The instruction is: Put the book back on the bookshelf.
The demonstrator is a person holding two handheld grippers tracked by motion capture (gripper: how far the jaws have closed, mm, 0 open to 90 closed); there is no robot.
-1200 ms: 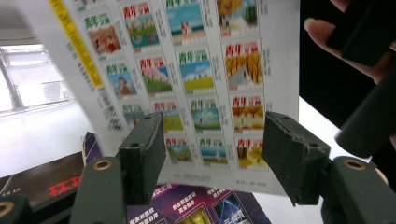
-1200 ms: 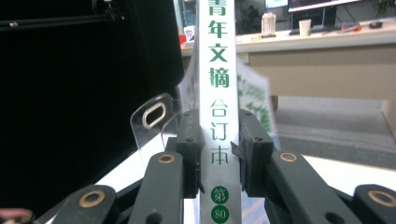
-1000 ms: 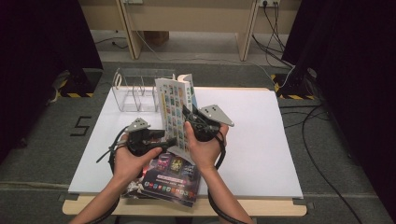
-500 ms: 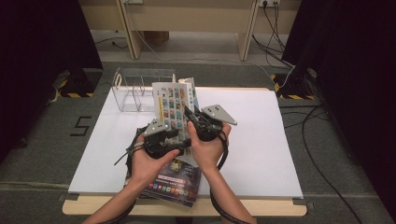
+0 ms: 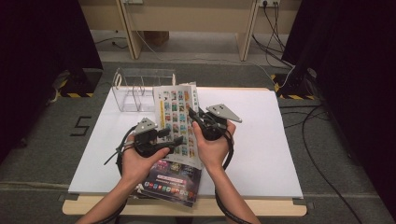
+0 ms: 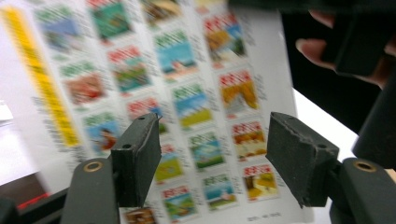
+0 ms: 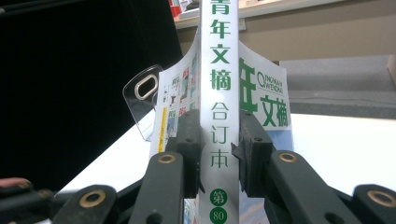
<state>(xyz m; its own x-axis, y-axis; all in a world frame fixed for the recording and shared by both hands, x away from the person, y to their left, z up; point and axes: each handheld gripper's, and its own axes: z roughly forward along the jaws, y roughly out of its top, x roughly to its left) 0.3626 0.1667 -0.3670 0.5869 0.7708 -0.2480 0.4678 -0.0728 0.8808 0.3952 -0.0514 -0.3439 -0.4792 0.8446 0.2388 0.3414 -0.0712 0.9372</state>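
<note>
Spine of the thick book (image 7: pixel 219 93) is clamped between the jaws of the right gripper (image 7: pixel 219 154), with the book's long axis running straight out from them. The jaws of the left gripper (image 6: pixel 215 158) are held apart with nothing pressed, and the book's picture-covered back cover (image 6: pixel 154 93) lies just beyond them, face-on. The clear rack (image 5: pixel 140 88) is seen farther off, past the book's far end, so the book appears to need carrying along its own length. A second magazine (image 5: pixel 170 179) lies under the hands.
</note>
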